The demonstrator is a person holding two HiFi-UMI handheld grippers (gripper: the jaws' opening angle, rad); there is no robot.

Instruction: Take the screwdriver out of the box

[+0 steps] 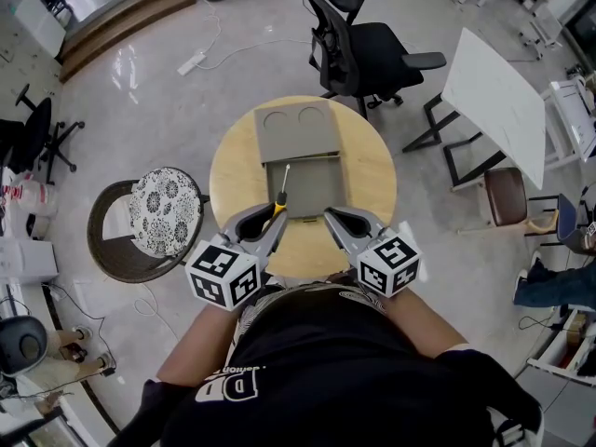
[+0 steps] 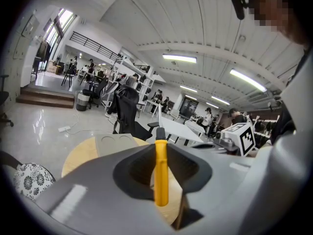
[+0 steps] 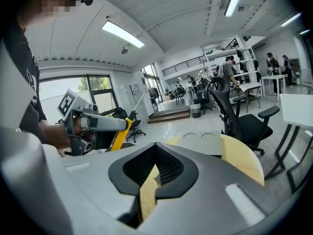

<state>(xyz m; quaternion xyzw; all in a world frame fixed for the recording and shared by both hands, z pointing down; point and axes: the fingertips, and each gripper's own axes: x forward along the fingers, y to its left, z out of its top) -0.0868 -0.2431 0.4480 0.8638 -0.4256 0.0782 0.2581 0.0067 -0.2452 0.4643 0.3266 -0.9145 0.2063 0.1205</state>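
Observation:
The screwdriver [image 1: 277, 206] has a yellow handle and a thin metal shaft, and my left gripper [image 1: 270, 216] is shut on the handle. It hangs over the near left corner of the open grey box [image 1: 315, 190], its shaft pointing toward the box. In the left gripper view the yellow handle [image 2: 161, 175] stands upright between the jaws. My right gripper [image 1: 333, 217] is just right of it, at the box's near edge. Its jaws are shut with nothing between them [image 3: 155, 148]. The right gripper view also shows the left gripper [image 3: 98, 124] with the screwdriver [image 3: 120, 133].
The box lies on a round wooden table [image 1: 371, 170], its lid [image 1: 296, 128] folded back on the far side. A black office chair [image 1: 363, 45] stands beyond the table, a patterned cushioned chair [image 1: 163, 208] at left, a white tilted board [image 1: 494, 101] and a brown stool [image 1: 507, 194] at right.

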